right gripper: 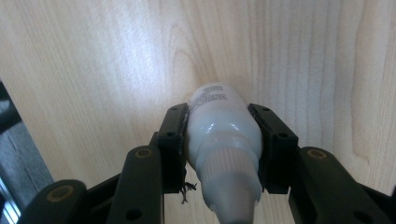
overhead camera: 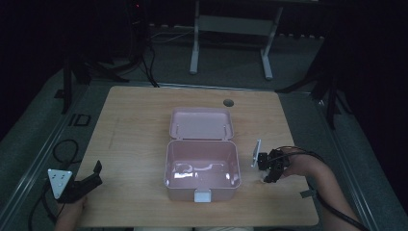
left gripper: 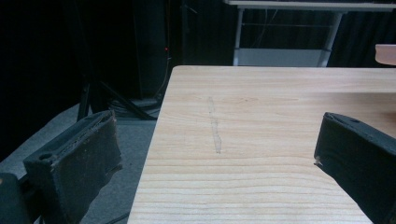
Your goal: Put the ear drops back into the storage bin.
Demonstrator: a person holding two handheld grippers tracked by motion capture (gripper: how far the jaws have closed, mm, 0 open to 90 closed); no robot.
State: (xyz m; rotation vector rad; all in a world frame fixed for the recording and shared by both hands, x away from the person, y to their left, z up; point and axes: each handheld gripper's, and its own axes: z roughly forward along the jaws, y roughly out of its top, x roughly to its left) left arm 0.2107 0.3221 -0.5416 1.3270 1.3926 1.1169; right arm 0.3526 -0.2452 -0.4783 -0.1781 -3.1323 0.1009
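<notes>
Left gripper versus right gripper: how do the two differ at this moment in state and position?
The left gripper is open with nothing between its jaws, while the right gripper is shut on a white bottle. The left gripper sits at the table's near left corner, far from the pink box; the right gripper is just right of the box. Both are hand-held, with black jaws.

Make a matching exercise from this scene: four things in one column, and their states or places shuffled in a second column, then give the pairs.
Things:
1. pink plastic lunch box
2. small white plastic bottle
3. left gripper
4. round cable hole in the wooden table

States or places:
A. jaws apart, nothing between them
B. clamped between two black jaws
C. lid swung back, open
D. beyond the box, near the far edge

Pairs: 1-C, 2-B, 3-A, 4-D
</notes>
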